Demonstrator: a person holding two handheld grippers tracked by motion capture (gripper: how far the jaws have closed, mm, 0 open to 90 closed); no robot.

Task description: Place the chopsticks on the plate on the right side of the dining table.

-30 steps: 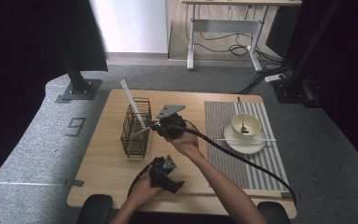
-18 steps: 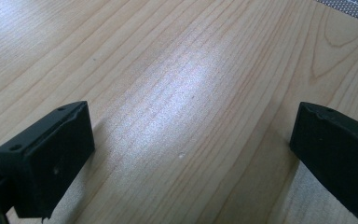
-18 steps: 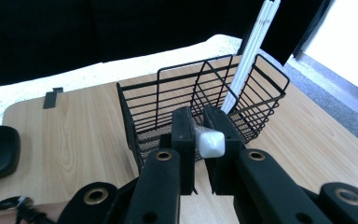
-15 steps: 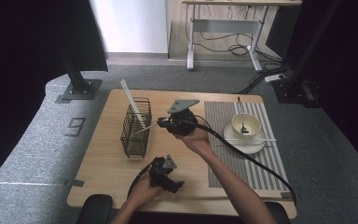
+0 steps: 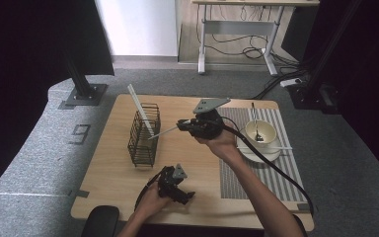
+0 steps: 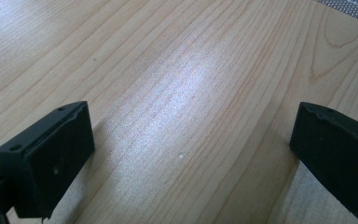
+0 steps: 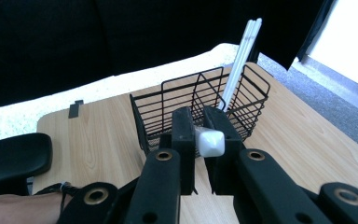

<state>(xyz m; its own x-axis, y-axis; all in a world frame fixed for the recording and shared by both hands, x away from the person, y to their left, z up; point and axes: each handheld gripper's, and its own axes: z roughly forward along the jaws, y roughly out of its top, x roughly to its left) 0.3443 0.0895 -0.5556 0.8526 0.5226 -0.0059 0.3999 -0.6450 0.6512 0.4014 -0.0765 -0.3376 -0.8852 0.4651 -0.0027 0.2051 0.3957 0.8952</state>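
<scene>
Chopstick [image 5: 164,131], white and slender, was clamped at one end between the closed jaws of the right gripper [image 5: 181,125]; its long axis ran nearly level, free tip reaching left toward the wire basket [image 5: 143,143], where more white sticks [image 7: 238,60] stood leaning; the right hand was plainly the nearer one; the left gripper [image 5: 183,196] rested low on the wooden table [image 5: 187,163], jaws apart around nothing; a bowl [image 5: 260,132] sat on the striped mat [image 5: 256,173] to the right; grey carpet and dark curtains lay around.
</scene>
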